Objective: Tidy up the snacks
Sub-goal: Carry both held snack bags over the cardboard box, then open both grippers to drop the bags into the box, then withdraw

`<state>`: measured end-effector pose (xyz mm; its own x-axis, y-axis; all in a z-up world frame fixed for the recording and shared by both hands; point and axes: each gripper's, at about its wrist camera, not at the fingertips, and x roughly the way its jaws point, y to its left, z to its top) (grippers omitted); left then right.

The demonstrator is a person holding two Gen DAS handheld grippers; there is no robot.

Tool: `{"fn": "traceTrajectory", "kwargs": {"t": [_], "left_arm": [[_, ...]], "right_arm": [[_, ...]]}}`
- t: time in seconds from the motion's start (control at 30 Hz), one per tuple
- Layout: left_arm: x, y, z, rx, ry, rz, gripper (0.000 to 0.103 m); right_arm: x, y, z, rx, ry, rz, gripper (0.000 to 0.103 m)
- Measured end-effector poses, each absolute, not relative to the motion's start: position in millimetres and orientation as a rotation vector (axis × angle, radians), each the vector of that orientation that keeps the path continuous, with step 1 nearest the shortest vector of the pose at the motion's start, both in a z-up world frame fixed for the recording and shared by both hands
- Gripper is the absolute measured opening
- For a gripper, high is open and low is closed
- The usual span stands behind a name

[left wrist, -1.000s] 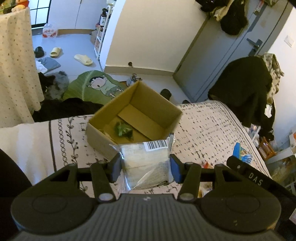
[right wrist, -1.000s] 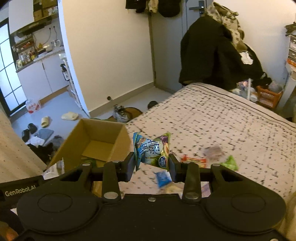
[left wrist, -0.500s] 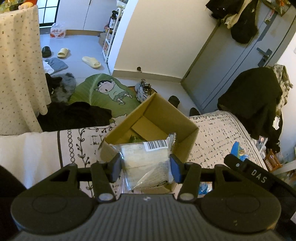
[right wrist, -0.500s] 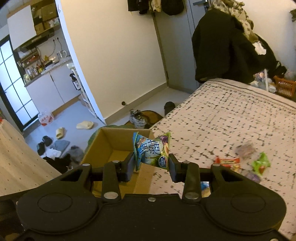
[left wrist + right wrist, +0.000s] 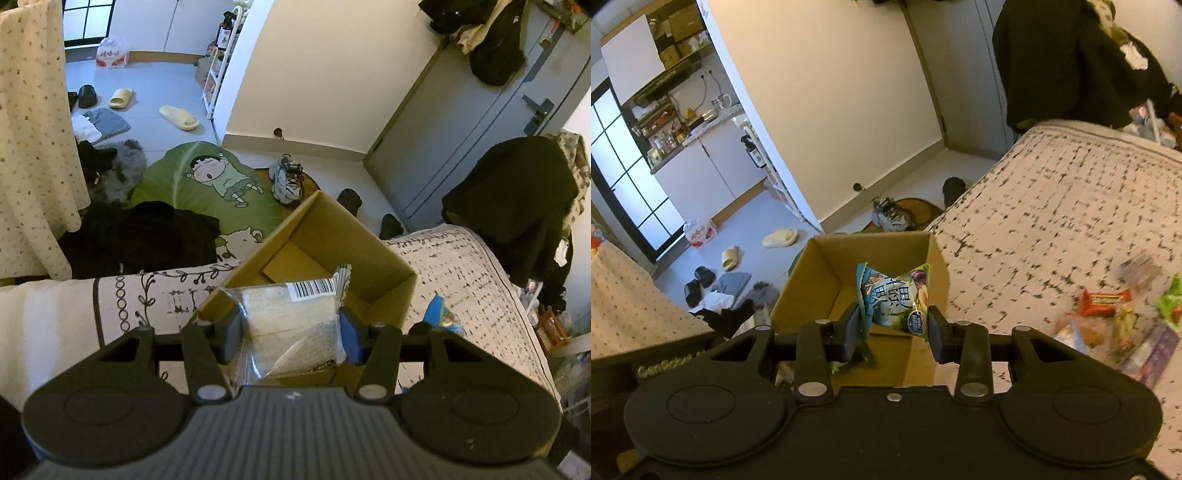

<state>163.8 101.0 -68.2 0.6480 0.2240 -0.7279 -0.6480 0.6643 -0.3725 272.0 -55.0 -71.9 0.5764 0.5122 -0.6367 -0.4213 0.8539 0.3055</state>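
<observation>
The left gripper (image 5: 290, 334) pinches a clear crinkly packet with a barcode label (image 5: 291, 325), the right gripper (image 5: 893, 334) a green-and-blue foil snack pouch (image 5: 894, 301). Both hang between the fingers, above the open brown cardboard box (image 5: 827, 266) just ahead. Both look light, soft and slippery; side pinches suit them.

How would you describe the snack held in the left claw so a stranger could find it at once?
Start at the open cardboard box on the bed. Just in front of it, the left claw grips a clear packet of pale food. Its white barcode label sets it apart from the colourful snacks nearby.
</observation>
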Motion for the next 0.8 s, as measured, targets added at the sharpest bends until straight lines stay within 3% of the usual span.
{"fn": "traceTrajectory", "kwargs": {"t": [0.53,0.8], "left_arm": [[158.4,116.3,-66.6,-0.741,0.702,0.563,0.059],[133.1,119.9,-48.9,-0.74,0.696,0.568,0.068]], "right_arm": [[267.0,-33.7,-78.3,0.102,0.834,0.596,0.038],[244.7,-31.5,-59.8,0.084,0.82,0.622,0.049]]}}
